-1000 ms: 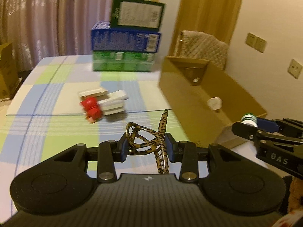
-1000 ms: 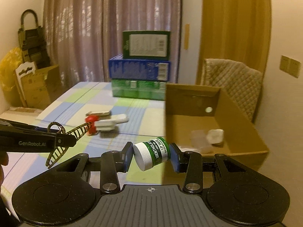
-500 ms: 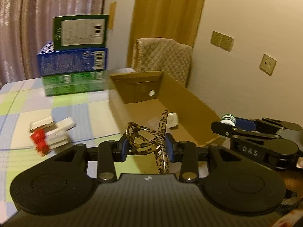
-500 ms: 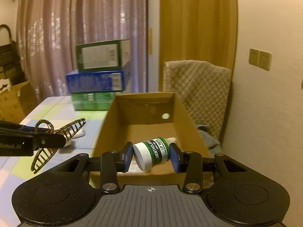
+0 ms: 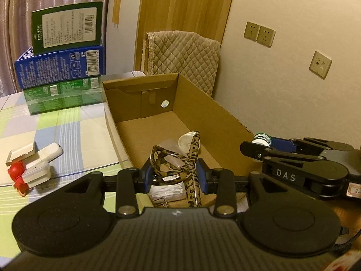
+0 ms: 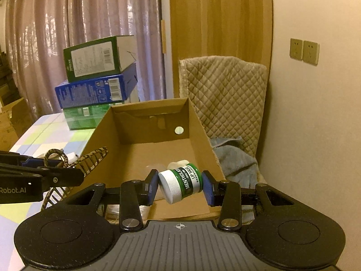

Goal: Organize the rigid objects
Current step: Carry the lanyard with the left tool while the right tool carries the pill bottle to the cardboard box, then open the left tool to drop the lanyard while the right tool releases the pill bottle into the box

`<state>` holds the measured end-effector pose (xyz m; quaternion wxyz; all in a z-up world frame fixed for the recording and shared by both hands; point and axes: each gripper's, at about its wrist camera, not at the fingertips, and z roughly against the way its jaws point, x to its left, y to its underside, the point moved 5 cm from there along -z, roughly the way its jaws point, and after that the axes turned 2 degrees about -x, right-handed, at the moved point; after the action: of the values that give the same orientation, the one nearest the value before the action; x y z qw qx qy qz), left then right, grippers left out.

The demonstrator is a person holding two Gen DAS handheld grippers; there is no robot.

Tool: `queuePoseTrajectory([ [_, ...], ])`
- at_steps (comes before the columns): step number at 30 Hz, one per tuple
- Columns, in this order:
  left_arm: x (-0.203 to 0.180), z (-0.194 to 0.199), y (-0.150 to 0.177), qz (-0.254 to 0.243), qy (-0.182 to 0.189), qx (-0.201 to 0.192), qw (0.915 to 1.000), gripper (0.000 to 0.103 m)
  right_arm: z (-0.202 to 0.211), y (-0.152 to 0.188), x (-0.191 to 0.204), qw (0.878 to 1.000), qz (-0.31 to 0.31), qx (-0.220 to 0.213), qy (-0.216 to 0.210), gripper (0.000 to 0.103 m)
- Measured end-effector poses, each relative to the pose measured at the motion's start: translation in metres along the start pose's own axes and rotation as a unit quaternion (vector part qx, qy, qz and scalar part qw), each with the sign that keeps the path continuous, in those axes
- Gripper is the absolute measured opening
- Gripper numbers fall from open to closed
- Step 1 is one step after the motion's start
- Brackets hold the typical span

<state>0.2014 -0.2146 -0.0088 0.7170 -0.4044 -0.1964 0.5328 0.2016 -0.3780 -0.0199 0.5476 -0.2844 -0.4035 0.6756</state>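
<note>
Both loads appear to be at the drop-off step over the open cardboard box [image 5: 203,110]. On the left, the left gripper [image 5: 175,176] is clamped on a leopard-print hair clip [image 5: 180,158], pinched across its middle with one arm poking up past the pads and hanging above what looks like clear plastic wrap on the box floor. On the right, the right gripper [image 6: 180,186] squeezes a tilted green lip-salve jar [image 6: 180,183] by cap and base over the box's near end; next, each needs its jaws parted inside the walls.

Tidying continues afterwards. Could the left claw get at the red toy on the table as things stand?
Probably not yet: the left claw is shut on the leopard-print hair clip over the cardboard box. The red toy lies unobstructed.
</note>
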Motion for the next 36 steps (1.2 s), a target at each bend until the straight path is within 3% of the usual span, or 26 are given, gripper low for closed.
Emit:
queuePoseTrajectory([
  [24, -0.002, -0.043, 0.006, -0.004, 0.006, 0.030, 0.9995, 0.034, -0.020, 0.008, -0.008, 1.000, -0.012, 0.021, -0.001, 0.038],
  [30, -0.001, -0.038, -0.001, -0.003, 0.009, 0.013, 0.9999, 0.033, -0.019, 0.007, -0.008, 1.000, -0.012, 0.021, -0.001, 0.038],
  [36, 0.020, -0.020, -0.008, 0.018, -0.011, -0.006, 0.9998, 0.033, -0.018, 0.006, -0.009, 1.000, -0.014, 0.020, 0.000, 0.038],
])
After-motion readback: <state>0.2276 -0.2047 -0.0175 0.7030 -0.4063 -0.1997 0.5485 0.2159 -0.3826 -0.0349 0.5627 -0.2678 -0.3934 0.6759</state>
